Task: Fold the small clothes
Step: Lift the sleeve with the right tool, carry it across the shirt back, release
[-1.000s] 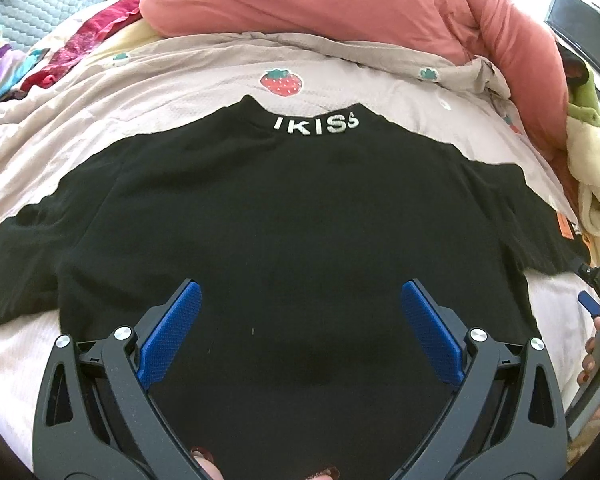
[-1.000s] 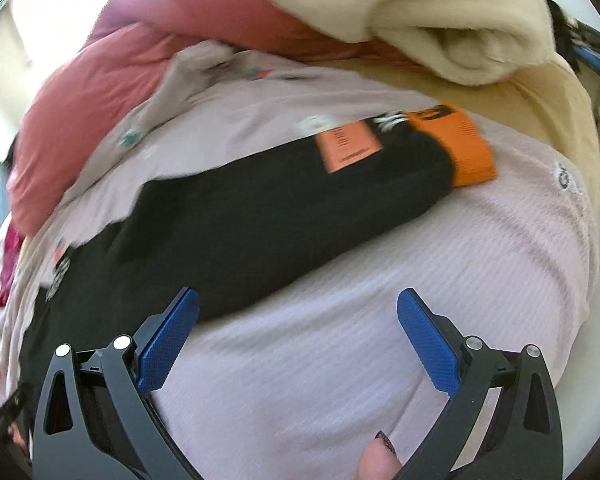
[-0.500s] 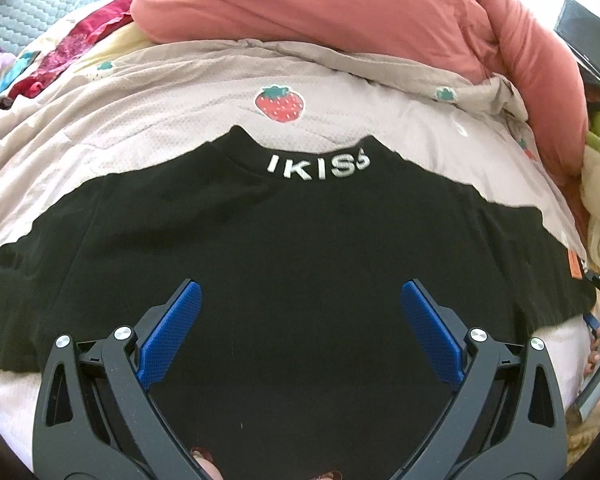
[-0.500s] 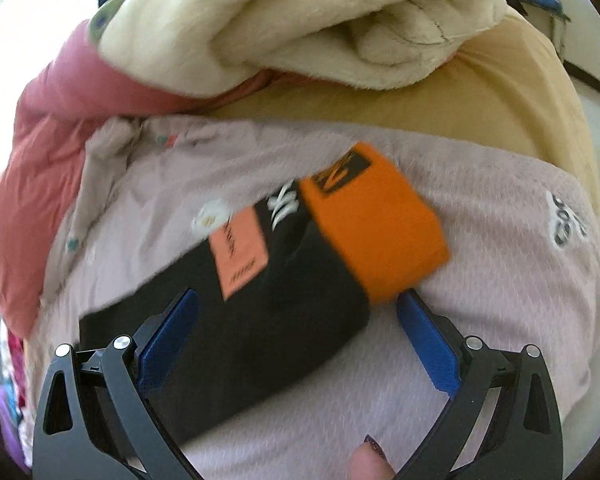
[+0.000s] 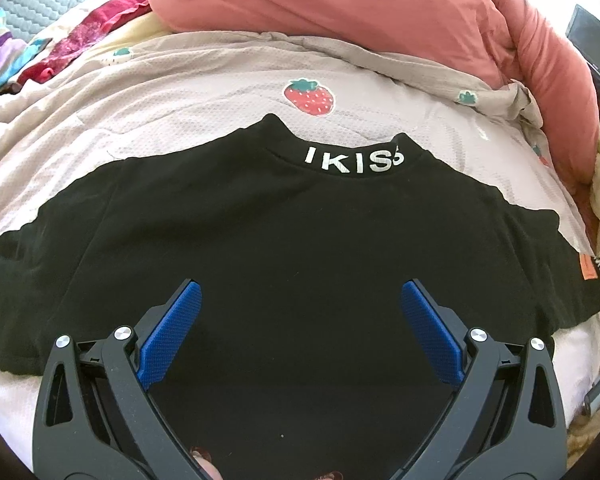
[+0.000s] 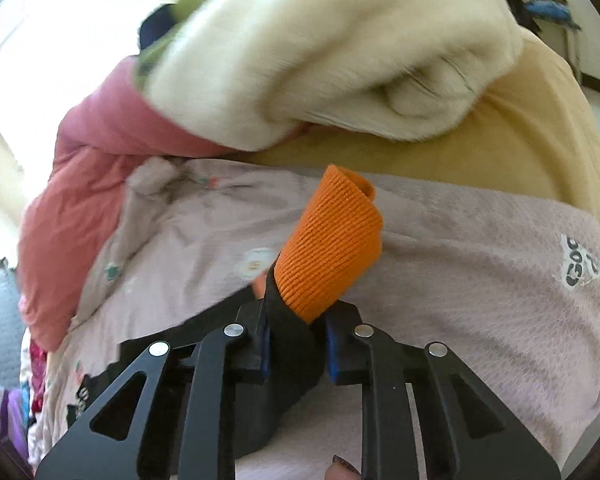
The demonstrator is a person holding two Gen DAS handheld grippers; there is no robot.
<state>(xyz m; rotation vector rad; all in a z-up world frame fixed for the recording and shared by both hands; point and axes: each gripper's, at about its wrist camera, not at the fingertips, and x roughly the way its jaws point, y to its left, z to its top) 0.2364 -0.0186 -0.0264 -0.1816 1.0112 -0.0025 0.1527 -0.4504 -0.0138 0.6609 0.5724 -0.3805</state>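
A small black sweatshirt point(image 5: 300, 248) lies flat on the bed, collar with white "IKISS" lettering point(image 5: 354, 160) at the far side, sleeves spread left and right. My left gripper point(image 5: 300, 320) is open and empty, hovering over the shirt's lower body. My right gripper point(image 6: 296, 344) is shut on the end of the shirt's right sleeve, black cloth pinched between the pads, the orange ribbed cuff point(image 6: 332, 240) sticking up beyond them. The sleeve end is lifted off the bedspread.
The shirt rests on a pale pink strawberry-print bedspread point(image 5: 204, 92). A coral duvet point(image 5: 360, 8) is bunched behind it. A cream fleece blanket point(image 6: 320, 48) and a tan cushion point(image 6: 540, 140) lie beyond the right sleeve. Colourful clothes point(image 5: 80, 36) sit at the far left.
My right gripper moved forward onto the sleeve end and closed on it just below the orange cuff, lifting it. My left gripper stayed open and drifted slightly back over the shirt.
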